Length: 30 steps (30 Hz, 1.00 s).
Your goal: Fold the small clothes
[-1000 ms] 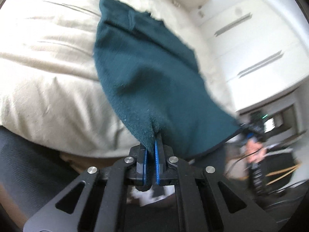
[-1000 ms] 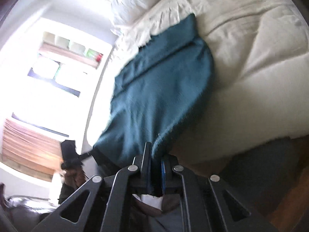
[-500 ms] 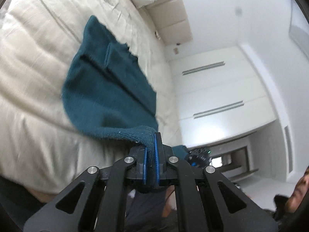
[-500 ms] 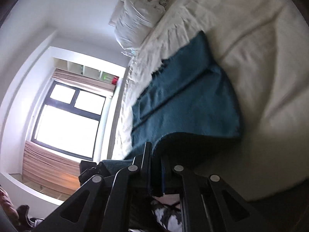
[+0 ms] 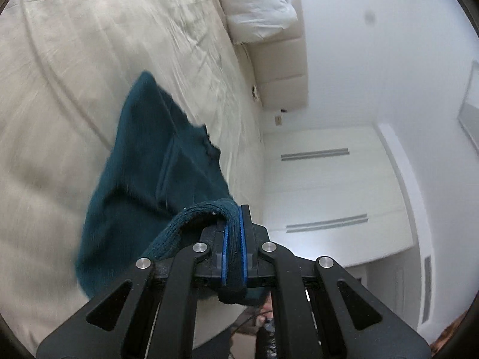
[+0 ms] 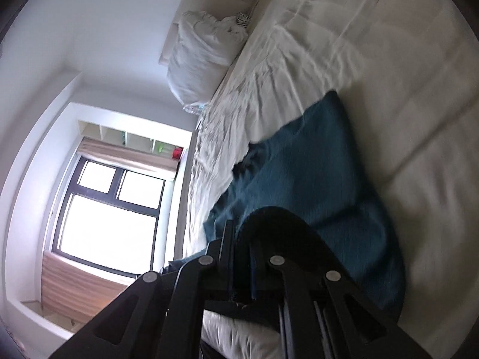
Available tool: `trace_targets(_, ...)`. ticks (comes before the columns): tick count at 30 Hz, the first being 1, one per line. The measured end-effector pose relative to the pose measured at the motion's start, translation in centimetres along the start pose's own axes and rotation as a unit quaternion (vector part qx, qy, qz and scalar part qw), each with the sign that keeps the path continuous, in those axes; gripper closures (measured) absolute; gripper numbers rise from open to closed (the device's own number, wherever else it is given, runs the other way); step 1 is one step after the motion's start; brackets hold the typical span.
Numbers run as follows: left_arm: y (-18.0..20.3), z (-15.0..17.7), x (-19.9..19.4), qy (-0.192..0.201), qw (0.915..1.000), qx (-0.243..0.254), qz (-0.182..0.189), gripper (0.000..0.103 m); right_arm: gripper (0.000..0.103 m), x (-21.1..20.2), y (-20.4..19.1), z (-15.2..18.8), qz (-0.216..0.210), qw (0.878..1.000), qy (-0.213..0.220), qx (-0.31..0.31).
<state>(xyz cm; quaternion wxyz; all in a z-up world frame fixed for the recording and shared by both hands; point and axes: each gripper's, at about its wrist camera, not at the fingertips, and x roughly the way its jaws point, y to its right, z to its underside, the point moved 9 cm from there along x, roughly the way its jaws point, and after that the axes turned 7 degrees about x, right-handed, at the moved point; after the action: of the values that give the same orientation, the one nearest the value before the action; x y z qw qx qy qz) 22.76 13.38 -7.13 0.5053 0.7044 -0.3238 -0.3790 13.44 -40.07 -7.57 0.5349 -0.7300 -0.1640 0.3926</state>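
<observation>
A dark teal knitted garment (image 5: 143, 179) lies on a cream bed (image 5: 74, 59), its near edge lifted. My left gripper (image 5: 234, 224) is shut on one near corner of the garment, which curls over the fingers. My right gripper (image 6: 239, 239) is shut on the other near corner of the same garment (image 6: 317, 164); the cloth drapes over its fingertips and hides them. The far part of the garment rests flat on the bed (image 6: 389, 45).
White pillows (image 5: 257, 3) sit at the headboard (image 5: 284, 71). A white wardrobe (image 5: 329, 194) stands beyond the bed in the left wrist view. A window (image 6: 104, 209) and a pillow (image 6: 203, 56) show in the right wrist view.
Both grippers have carried the near edge of the garment up and forward over the bed. The garment hung off the bed's edge a second ago and now doubles over itself.
</observation>
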Motion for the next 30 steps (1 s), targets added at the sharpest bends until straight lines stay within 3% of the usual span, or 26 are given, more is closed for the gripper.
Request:
trace_targets(9,-2.4,-7.7,5.5,0.016,0.9993,-0.03,-0.015,0.098,0.095,3.6,1.7,-7.6,0.028,0.998,0.04,0.035)
trace_targets(15,-7.1,-10.8,6.9,0.055,0.9925,-0.108,-0.016,0.098,0.091,5.9,4.4,-10.4,0.045,0.994,0.056,0.077)
trace_targets(16,-8.0,-11.2,7.2,0.056,0.991,-0.12,-0.022,0.095,0.09,6.1,5.0,-10.9,0.051,0.993,0.063,0.086)
trace_targets(18,-10.2,-11.7,7.7,0.058,0.9862,-0.153,-0.023,0.083,0.075,6.4,6.7,-12.0,0.067,0.988,0.084,0.111)
trace_targets(19,-11.0,-12.2,7.5,0.073,0.9845,-0.157,-0.027,0.071,0.061,6.6,7.2,-12.5,0.067,0.987,0.091,0.119)
trace_targets(20,-11.4,-12.4,7.2,0.082,0.9837,-0.157,-0.032,0.062,0.058,6.6,7.6,-12.8,0.066,0.985,0.098,0.123)
trace_targets(21,-11.6,-12.5,6.8,0.09,0.983,-0.158,-0.028,0.044,0.057,6.6,7.7,-12.9,0.064,0.985,0.103,0.12)
trace_targets(23,-11.4,-12.7,6.5,0.089,0.9841,-0.153,-0.018,0.038,0.054,6.5,7.3,-12.7,0.069,0.987,0.101,0.103)
trace_targets(25,-10.8,-12.7,6.0,0.085,0.9867,-0.135,-0.032,0.028,0.051,6.5,6.9,-12.4,0.084,0.989,0.095,0.077)
trace_targets(27,-10.0,-12.3,5.6,0.079,0.9897,-0.108,-0.051,0.027,0.04,6.2,6.3,-12.0,0.093,0.99,0.087,0.061)
trace_targets(28,-9.3,-11.7,5.2,0.071,0.9916,-0.089,-0.062,0.027,0.029,5.8,6.1,-11.8,0.1,0.99,0.088,0.054)
trace_targets(30,-8.0,-10.3,4.6,0.055,0.9937,-0.045,-0.087,0.027,0.028,4.4,5.8,-11.5,0.131,0.986,0.097,0.033)
